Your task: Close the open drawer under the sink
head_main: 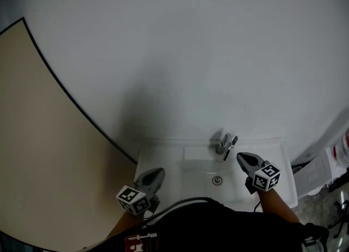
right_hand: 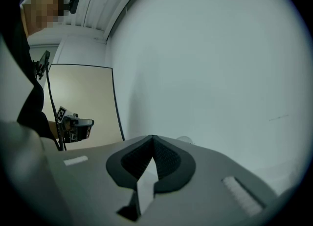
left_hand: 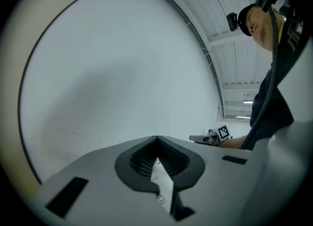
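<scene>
Drawer: not in view, below the sink (head_main: 275, 155), hidden by the person's body.
Left gripper (head_main: 157, 173) and right gripper (head_main: 242, 157) hover over the sink top, faucet (head_main: 224, 146) between them, both with jaws pressed together on nothing. Judged a stiff front on slides and light to move. No grip needed: push flat at mid-front with closed jaws, and ease off near the end to avoid a slam.

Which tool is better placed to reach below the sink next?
Left, slightly, I judge: the left tool sits nearer the sink's front edge; the right tool reaches toward the tap. No drawer shows.
</scene>
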Demonstrator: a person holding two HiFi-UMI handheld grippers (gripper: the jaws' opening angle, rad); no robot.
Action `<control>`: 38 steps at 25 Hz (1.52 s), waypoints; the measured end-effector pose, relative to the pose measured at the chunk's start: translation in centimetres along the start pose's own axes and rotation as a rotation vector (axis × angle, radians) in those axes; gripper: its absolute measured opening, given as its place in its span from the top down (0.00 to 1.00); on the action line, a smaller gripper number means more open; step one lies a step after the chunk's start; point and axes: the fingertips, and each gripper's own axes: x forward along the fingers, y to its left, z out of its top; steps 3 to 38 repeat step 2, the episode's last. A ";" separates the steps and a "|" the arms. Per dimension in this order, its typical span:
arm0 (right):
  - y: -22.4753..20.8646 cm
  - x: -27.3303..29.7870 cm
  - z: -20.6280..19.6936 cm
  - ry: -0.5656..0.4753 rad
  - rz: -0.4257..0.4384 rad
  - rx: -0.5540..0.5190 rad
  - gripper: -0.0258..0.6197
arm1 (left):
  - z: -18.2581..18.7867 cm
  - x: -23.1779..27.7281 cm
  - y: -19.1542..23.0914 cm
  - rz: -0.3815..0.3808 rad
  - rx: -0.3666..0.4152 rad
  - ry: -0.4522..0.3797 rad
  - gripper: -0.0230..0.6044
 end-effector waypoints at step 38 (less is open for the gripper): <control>-0.1 0.0 0.1 0.004 0.003 -0.008 0.96 | 0.1 0.3 -0.1 -0.003 -0.003 -0.006 0.96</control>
